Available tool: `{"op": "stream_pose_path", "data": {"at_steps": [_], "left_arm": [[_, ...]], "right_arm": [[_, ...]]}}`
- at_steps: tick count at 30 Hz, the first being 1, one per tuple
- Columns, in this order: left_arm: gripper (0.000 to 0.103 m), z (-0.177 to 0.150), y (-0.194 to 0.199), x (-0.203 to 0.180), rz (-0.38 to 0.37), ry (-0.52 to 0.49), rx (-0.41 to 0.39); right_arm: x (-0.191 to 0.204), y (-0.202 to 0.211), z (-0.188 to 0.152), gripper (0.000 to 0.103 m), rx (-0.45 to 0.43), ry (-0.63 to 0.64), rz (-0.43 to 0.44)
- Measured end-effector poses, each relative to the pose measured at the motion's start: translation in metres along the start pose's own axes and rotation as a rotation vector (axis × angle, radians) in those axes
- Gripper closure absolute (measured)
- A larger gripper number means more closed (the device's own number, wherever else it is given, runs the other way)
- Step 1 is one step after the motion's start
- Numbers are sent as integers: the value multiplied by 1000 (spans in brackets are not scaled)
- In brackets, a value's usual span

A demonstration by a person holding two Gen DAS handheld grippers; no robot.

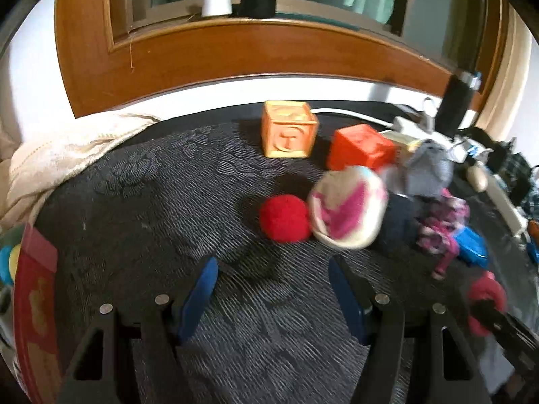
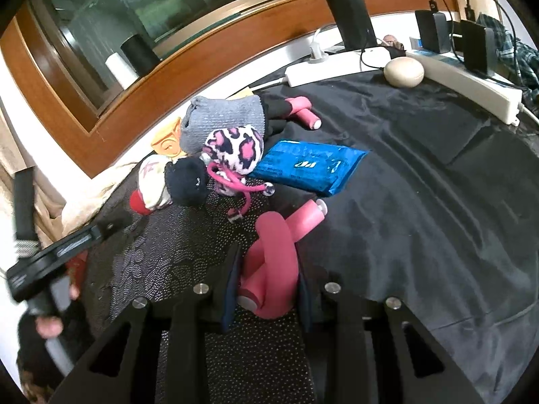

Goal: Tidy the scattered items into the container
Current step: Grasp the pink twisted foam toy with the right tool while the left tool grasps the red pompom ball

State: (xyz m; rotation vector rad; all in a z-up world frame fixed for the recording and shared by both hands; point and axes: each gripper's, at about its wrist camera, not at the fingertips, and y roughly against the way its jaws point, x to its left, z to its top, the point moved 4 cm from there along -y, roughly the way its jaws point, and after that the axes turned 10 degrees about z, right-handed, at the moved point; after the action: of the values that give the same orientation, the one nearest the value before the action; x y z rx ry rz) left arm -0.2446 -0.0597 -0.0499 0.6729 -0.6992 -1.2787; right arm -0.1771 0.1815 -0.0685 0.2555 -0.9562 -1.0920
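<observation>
I see a dark woven cloth point(image 1: 141, 202) with a rough patterned weave, and beside it a smoother black fabric point(image 2: 421, 175) with a faint sheen. The red ball point(image 1: 284, 223) looks fuzzy, like felt. The orange block point(image 1: 289, 128) is matt. The blue packet point(image 2: 308, 165) is glossy foil. The window frame point(image 1: 215, 54) is varnished wood.

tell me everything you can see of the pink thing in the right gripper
The pink twisted foam roller looks soft and matte, a tube bent into a loop with its ends crossing. Two white-capped ends show, one near the gripper base, one pointing up and right. The right gripper is shut on its looped part, just above the dark patterned cloth.
</observation>
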Motion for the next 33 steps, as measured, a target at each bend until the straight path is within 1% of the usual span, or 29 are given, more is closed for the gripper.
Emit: {"op": "stream_pose_path", "data": {"at_steps": [2, 3, 7, 9, 12, 14, 16, 17, 18, 19, 21, 22, 24, 27, 33], "left_arm": [[33, 6, -13, 5, 18, -3, 14], [33, 8, -17, 7, 16, -1, 21], [33, 19, -21, 9, -36, 16, 24], [33, 25, -22, 6, -48, 13, 16], [33, 32, -27, 1, -20, 1, 2], [33, 34, -33, 1, -6, 16, 1], [33, 34, -38, 7, -26, 54, 3], [38, 33, -40, 9, -43, 71, 5], [47, 31, -41, 12, -71, 88, 8], [52, 29, -42, 14, -112, 110, 12], [68, 27, -41, 16, -170, 141, 19], [68, 26, -37, 16, -178, 143, 16], [71, 24, -30, 16, -164, 134, 3], [71, 20, -16, 22, -148, 147, -18], [71, 14, 28, 40, -127, 186, -86]], "right_arm": [[1, -1, 0, 70, 5, 1, 9], [1, -2, 0, 70, 7, 1, 13], [1, -3, 1, 70, 11, -1, 19], [0, -4, 1, 70, 12, -3, 18], [0, -5, 2, 70, 15, -2, 15], [0, -6, 1, 70, 16, -1, 12], [-1, -6, 2, 70, 16, -2, 10], [-2, -7, 2, 70, 16, -3, 9], [-2, -7, 2, 70, 15, -4, 9], [-3, -6, 3, 70, 11, -3, 11], [-2, -4, 3, 70, 0, -1, 10], [-2, -3, 3, 70, -7, 0, 12], [-2, -1, 4, 70, -21, 3, 15], [-1, 3, 6, 70, -40, 3, 28], [2, 7, 7, 70, -68, 7, 48]]}}
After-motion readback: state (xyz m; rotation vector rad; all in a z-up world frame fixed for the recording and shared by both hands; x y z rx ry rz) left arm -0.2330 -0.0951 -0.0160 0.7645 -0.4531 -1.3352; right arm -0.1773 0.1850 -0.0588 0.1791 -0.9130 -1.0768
